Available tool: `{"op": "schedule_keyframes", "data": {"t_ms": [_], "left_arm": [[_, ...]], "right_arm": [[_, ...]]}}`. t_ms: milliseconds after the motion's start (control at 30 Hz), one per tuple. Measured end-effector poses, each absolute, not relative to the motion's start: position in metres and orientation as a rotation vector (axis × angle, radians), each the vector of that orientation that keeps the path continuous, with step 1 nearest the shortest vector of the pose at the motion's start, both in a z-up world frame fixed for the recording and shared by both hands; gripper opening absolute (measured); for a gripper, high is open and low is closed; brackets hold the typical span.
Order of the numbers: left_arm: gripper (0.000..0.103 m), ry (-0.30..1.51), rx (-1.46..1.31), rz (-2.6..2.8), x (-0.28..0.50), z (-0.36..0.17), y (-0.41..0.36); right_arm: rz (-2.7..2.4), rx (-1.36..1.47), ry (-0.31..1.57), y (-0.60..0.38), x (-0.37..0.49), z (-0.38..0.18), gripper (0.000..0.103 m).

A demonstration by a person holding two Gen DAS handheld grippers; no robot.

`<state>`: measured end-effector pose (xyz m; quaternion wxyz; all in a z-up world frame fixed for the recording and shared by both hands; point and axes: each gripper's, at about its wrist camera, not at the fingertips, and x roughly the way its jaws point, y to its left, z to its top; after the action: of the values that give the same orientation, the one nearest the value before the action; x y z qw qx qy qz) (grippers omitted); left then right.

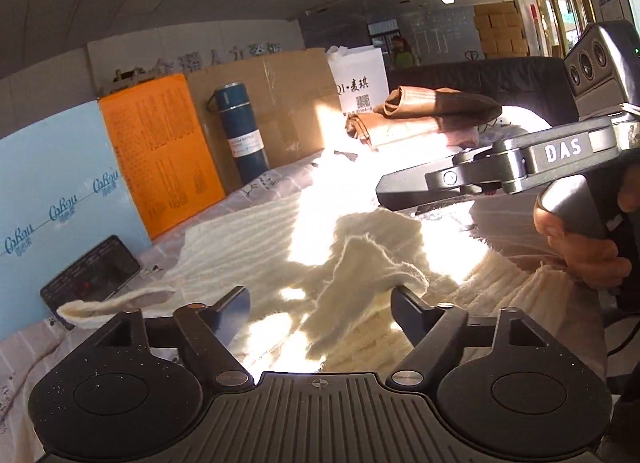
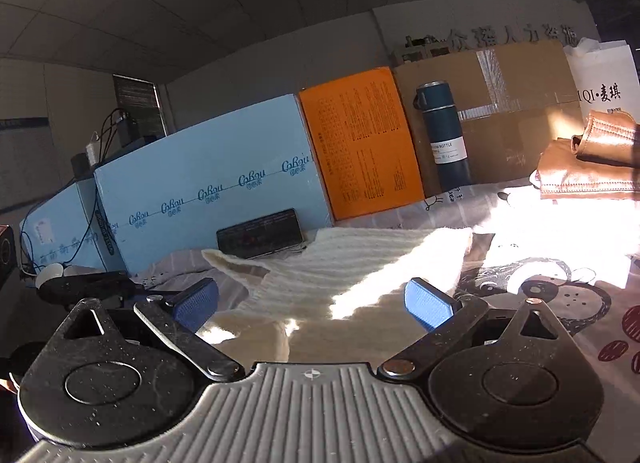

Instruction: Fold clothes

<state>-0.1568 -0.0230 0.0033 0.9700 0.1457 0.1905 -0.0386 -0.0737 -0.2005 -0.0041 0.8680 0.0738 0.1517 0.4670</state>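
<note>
A cream ribbed knit sweater (image 1: 248, 259) lies spread on the patterned sheet, partly in bright sun, with a rumpled part (image 1: 360, 263) raised in the middle. It also shows in the right wrist view (image 2: 352, 263). My left gripper (image 1: 320, 307) is open just above the sweater, holding nothing. My right gripper (image 2: 312, 299) is open over the sweater's near part, holding nothing. The right gripper's body (image 1: 520, 159) shows in the left wrist view, held by a hand above the sweater's right side.
Folded brown garments (image 1: 424, 115) lie at the back right. A blue bottle (image 1: 240, 131), an orange box (image 1: 160, 151), a light blue box (image 2: 208, 183), a cardboard box (image 2: 500, 111) and a white bag (image 1: 360, 79) line the back. A phone (image 2: 260, 233) lies by the sweater.
</note>
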Motion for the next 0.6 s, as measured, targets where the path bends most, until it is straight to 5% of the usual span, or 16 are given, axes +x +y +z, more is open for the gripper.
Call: {"op": "schedule_keyframes", "data": {"t_ms": [333, 600], "left_arm": [[0.100, 0.371, 0.284, 0.127, -0.177, 0.009, 0.011], [0.100, 0.552, 0.044, 0.062, -0.161, -0.015, 0.045]], "right_arm": [[0.951, -0.089, 0.382, -0.162, -0.069, -0.011, 0.103], [0.919, -0.316, 0.438, -0.147, -0.073, -0.029, 0.103]]}}
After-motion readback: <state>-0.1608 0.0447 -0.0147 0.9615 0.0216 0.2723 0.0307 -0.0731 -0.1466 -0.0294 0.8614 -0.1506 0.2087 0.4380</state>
